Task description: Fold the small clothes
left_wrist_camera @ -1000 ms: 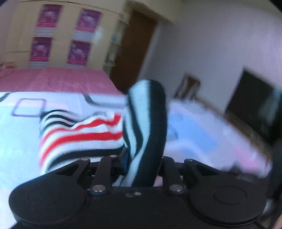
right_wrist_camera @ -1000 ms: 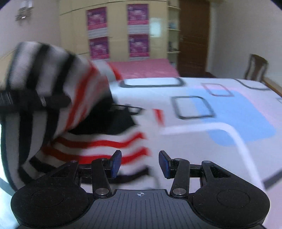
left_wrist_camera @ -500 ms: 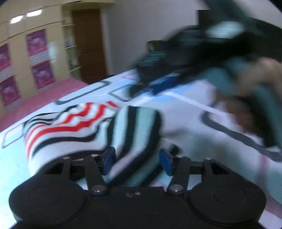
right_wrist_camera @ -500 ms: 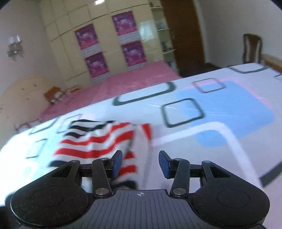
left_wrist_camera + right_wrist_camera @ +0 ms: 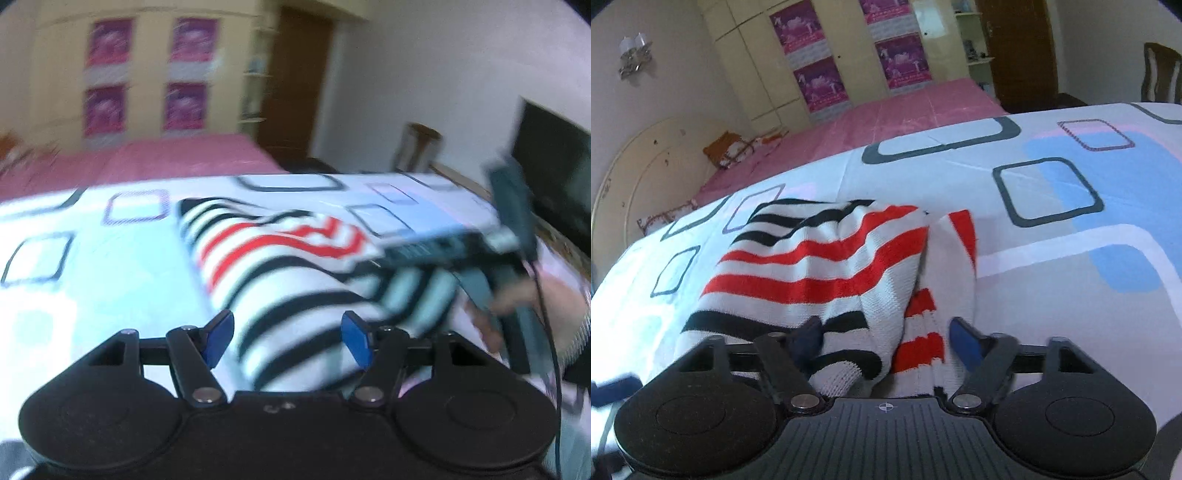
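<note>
A small knitted garment with red, black and white stripes point(image 5: 280, 266) lies partly folded on the patterned bedsheet point(image 5: 92, 280). My left gripper point(image 5: 288, 341) is open, its blue pads on either side of the garment's near fold, not gripping it. In the right wrist view the same garment point(image 5: 820, 269) lies folded with a red-striped sleeve point(image 5: 956, 251) at its right. My right gripper point(image 5: 886, 339) is open over the garment's near edge. The right gripper's body and the hand holding it show blurred in the left wrist view point(image 5: 461, 247).
The white sheet with blue patches and dark square outlines point(image 5: 1049, 192) covers the bed. A pink bed point(image 5: 886, 118) lies behind it, then a wardrobe with purple posters point(image 5: 820, 74), a brown door point(image 5: 1019, 48) and a chair point(image 5: 1160, 74). A dark TV point(image 5: 554, 173) stands at right.
My left gripper let go of the striped fold it held and opened wide. The garment dropped flat onto the sheet. My right gripper moved in close over its near edge.
</note>
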A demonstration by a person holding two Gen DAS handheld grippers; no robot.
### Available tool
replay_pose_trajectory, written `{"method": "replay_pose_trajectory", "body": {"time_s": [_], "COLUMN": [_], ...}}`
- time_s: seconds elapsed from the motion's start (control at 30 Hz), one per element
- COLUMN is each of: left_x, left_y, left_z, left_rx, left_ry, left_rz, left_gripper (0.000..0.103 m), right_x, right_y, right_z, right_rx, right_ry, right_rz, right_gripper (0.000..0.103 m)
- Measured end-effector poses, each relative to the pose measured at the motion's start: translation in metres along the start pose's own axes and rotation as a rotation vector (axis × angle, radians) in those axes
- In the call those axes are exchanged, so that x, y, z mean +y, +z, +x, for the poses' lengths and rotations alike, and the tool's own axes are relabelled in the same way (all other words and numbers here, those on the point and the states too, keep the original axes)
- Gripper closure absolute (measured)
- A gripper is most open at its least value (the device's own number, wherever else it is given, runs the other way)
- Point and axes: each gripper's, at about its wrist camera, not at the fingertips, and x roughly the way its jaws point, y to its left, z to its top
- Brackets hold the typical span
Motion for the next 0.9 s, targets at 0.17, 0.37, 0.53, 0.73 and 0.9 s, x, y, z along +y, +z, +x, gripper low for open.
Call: {"method": "replay_pose_trajectory", "body": {"time_s": [0.17, 0.37, 0.53, 0.73, 0.9], "left_x": [0.022, 0.029, 0.030, 0.031, 0.026], "left_y": [0.015, 0.016, 0.013, 0.014, 0.018], "left_z": [0.013, 0.018, 0.022, 0.027, 0.032], "left_rx": [0.011, 0.027, 0.034, 0.035, 0.040], "left_ry": [0.031, 0.032, 0.022, 0.018, -0.005], "left_rz": [-0.167, -0.210, -0.206, -0.207, -0.199], "left_gripper": [0.040, 0.040, 0.040, 0.036, 0.036], "right_x": [-0.002, 0.013, 0.015, 0.019, 0.003], "right_y": [-0.001, 0.001, 0.002, 0.001, 0.004], "right_z": [0.003, -0.006, -0.001, 0.007, -0.008], "right_rx": [0.012, -0.050, -0.010, 0.008, -0.044], "right_ry": [0.015, -0.084, -0.041, -0.017, -0.008], "right_rz": [-0.002, -0.120, -0.140, -0.132, -0.029], "right_gripper": [0.054, 0.050, 0.050, 0.076, 0.083]}}
